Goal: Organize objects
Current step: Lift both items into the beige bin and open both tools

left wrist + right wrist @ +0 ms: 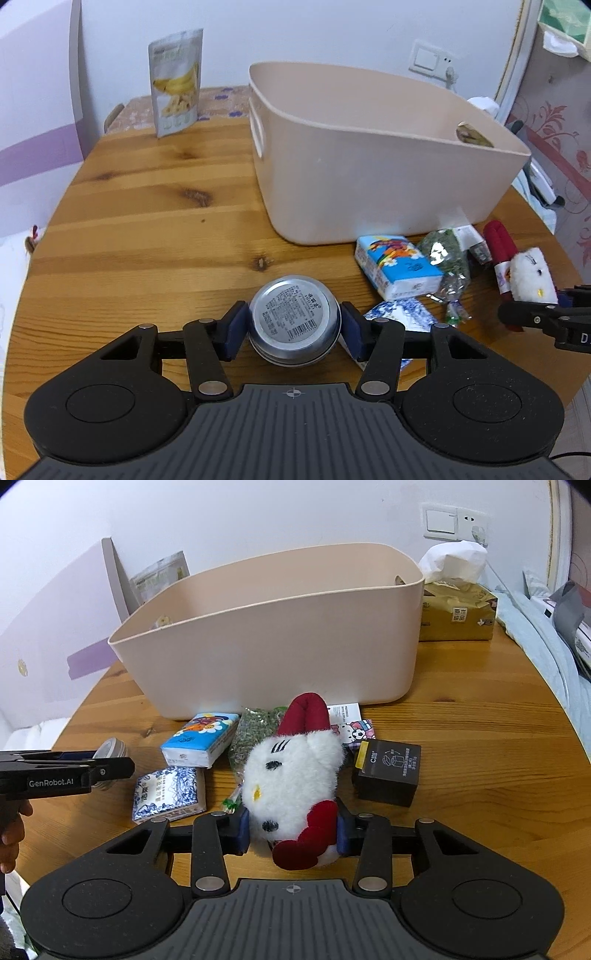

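My left gripper point(294, 328) is shut on a round silver tin point(293, 319), label side facing the camera, held just above the wooden table point(147, 229). My right gripper point(291, 829) is shut on a white plush cat toy point(291, 775) with a red bow and red legs. The beige plastic bin point(369, 166) stands behind the clutter; it also shows in the right wrist view point(280, 642). Between the grippers lie a blue tissue pack point(201, 740), a blue-and-white patterned pack point(170, 794), a green herb bag point(255, 731) and a black box point(388, 771).
A banana chip pouch point(176, 83) stands at the table's far left. A gold tissue box point(458, 609) sits right of the bin. A small Hello Kitty card point(351, 723) lies behind the plush. Bed and clutter lie beyond the right table edge.
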Available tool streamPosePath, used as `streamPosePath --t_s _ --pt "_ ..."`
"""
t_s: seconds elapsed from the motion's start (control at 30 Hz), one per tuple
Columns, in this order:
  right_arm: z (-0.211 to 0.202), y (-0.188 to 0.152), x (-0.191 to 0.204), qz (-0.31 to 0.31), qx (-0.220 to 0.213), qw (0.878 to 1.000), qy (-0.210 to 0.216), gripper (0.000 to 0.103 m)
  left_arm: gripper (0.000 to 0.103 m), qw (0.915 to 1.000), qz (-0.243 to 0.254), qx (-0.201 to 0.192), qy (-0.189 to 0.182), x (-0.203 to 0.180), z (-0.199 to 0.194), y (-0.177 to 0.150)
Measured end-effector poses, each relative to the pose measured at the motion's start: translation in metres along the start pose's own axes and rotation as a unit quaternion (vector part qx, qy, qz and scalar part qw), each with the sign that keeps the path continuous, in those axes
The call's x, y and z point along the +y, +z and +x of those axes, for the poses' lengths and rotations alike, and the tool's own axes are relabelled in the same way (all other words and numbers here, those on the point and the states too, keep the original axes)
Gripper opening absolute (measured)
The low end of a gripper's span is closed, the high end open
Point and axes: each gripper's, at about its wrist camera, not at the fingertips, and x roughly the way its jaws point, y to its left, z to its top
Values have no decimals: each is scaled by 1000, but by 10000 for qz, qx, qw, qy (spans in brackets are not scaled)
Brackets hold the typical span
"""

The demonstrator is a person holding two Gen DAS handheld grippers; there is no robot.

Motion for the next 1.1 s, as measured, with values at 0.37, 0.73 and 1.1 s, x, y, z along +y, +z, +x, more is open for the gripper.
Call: streamPosePath --t_s 0.37,0.73,1.1 --pt "-32 3 -6 108 -421 9991 9 40 55 9989 172 -444 -23 -13 -41 15" --pt "-59 14 -14 172 -859 9962 -13 40 55 9959 211 -872 -153 -21 -77 37" --pt "-69 31 -20 174 -1153 9932 -70 40 55 9903 320 -1344 -151 -29 -93 65"
